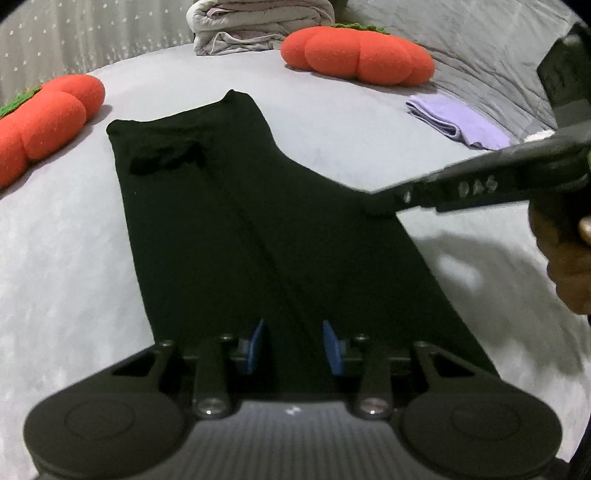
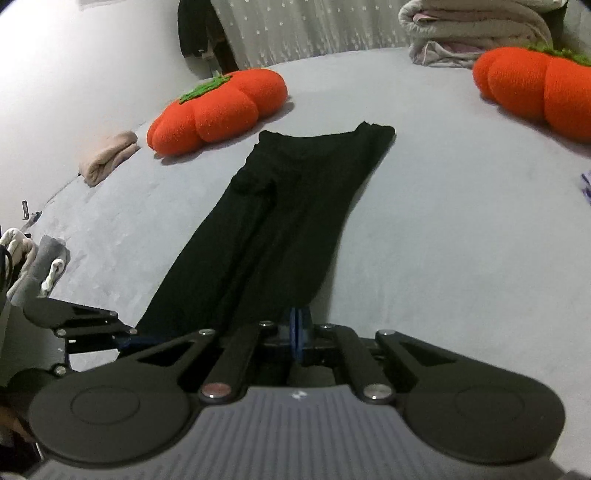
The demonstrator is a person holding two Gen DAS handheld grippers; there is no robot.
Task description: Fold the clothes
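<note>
1 pair of black trousers (image 1: 236, 206) is lying flat along the grey bed (image 1: 66, 236), legs together, waistband at the far end and hems nearest the cameras. Both grippers are working at the hem end. At the right-hand hem edge, the right gripper (image 2: 300, 332) is pinching the fabric, its blue pads pressed together with the cloth running into them. Over the other hem, the left gripper (image 1: 293, 345) is hovering with its jaws partly open, blue pads apart and straddling the dark cloth; whether they are touching it I cannot tell. 2 orange pumpkin-shaped cushions (image 1: 356, 55) (image 1: 44, 118) are sitting on either side of the waistband. Farther right, a folded lilac cloth (image 1: 458, 120) is resting near the bed's edge, and a folded pale quilt (image 1: 258, 26) is lying at the far end. A rolled beige towel (image 2: 109, 157) is lying at the left edge.
</note>
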